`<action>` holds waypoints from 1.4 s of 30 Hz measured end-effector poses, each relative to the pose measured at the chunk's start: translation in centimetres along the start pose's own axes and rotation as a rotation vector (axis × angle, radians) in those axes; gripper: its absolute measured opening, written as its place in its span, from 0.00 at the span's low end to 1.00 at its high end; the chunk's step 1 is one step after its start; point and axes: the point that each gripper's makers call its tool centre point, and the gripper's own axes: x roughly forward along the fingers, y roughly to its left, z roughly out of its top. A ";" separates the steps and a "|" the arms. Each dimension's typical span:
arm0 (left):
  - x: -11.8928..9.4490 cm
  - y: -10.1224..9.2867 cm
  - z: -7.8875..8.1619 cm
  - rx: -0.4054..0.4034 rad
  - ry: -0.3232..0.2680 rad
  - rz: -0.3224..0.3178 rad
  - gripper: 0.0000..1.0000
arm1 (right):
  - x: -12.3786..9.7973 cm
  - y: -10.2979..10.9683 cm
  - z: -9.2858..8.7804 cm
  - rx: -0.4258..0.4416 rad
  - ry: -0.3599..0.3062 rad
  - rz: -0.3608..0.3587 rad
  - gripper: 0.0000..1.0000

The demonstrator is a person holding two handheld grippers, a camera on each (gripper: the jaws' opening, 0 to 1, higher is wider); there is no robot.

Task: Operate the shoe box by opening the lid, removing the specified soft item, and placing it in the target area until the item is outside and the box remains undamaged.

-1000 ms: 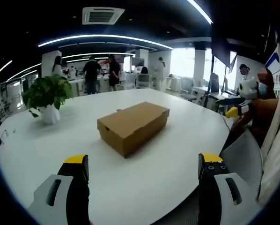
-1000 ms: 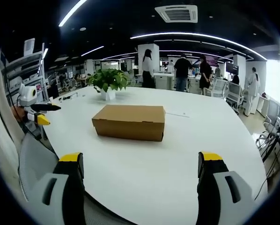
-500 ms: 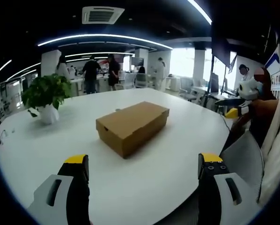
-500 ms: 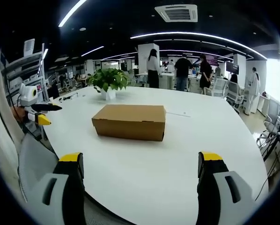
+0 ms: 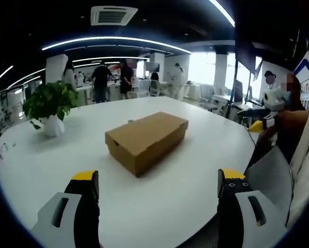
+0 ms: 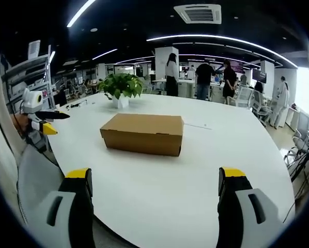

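Note:
A brown cardboard shoe box (image 5: 146, 139) lies on a big white table (image 5: 185, 191), its lid down, so nothing inside it shows. In the right gripper view the same shoe box (image 6: 142, 134) rests mid-table with its long side toward me. My left gripper (image 5: 157, 194) is open at the table's near edge, well short of the box, nothing between its jaws. My right gripper (image 6: 155, 194) is open too, over the near edge on another side. The left gripper (image 6: 41, 118) appears at the far left of the right gripper view; the right gripper (image 5: 265, 109) appears at the far right of the left gripper view.
A potted green plant (image 5: 50, 106) in a white pot stands on the table beyond the box, seen again as the plant (image 6: 121, 88). A grey chair back (image 5: 265, 178) is at the table's edge. Several people (image 6: 202, 80) stand among desks far behind.
Both views have crept slightly toward the table, so the box sits a little nearer. The box itself has not moved and both grippers stay open.

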 end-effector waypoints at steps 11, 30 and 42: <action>1.4 -0.2 -0.1 -0.004 0.017 0.002 0.98 | 1.7 -0.6 0.2 -0.043 0.024 0.035 0.97; 4.1 0.5 0.6 -0.008 0.035 0.004 0.95 | 4.4 -2.3 1.3 -0.081 0.042 0.086 0.97; 5.7 2.3 0.3 -0.022 0.049 0.027 0.93 | 6.9 -3.1 0.9 -0.106 0.081 0.135 0.97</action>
